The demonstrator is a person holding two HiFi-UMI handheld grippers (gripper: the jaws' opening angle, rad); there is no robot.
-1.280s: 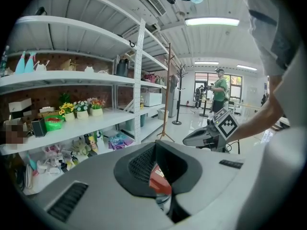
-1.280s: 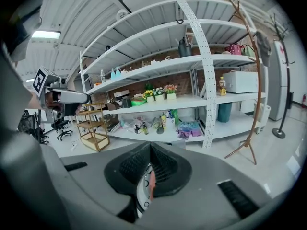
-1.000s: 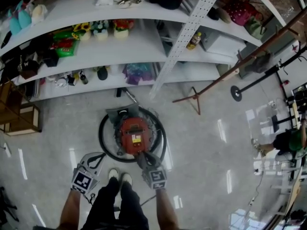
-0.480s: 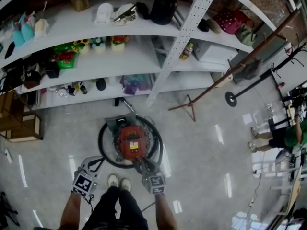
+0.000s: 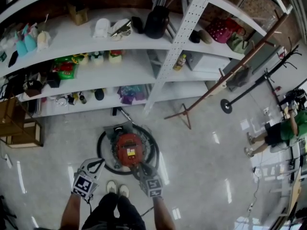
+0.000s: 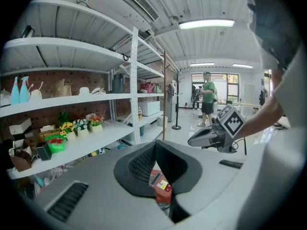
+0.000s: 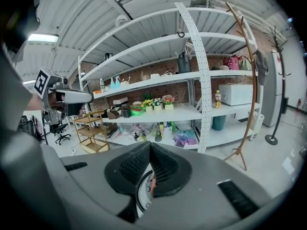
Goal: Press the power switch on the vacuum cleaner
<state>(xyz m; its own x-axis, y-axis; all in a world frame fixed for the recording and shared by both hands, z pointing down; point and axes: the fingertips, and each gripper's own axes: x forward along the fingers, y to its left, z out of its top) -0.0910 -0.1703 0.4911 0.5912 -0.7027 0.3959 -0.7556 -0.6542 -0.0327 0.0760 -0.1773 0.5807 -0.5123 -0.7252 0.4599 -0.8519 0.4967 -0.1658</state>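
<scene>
- My left gripper (image 6: 154, 145) is holding its fingers pressed together on nothing, and it is hanging just to the left of the vacuum cleaner (image 5: 128, 149).
- My right gripper (image 7: 150, 146) is keeping its fingers together too, empty, over the vacuum's near edge.
- The round red vacuum cleaner is sitting on the shiny pale floor (image 5: 201, 166), just in front of my shoes (image 5: 117, 189).
- Long white shelves (image 5: 139, 56) full of small things are standing behind it.
- A person in green (image 5: 290, 128) is standing far off on the right.

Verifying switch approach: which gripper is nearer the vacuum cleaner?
Right. The right gripper overlaps the vacuum cleaner's near edge; the left gripper sits off its left side.
</scene>
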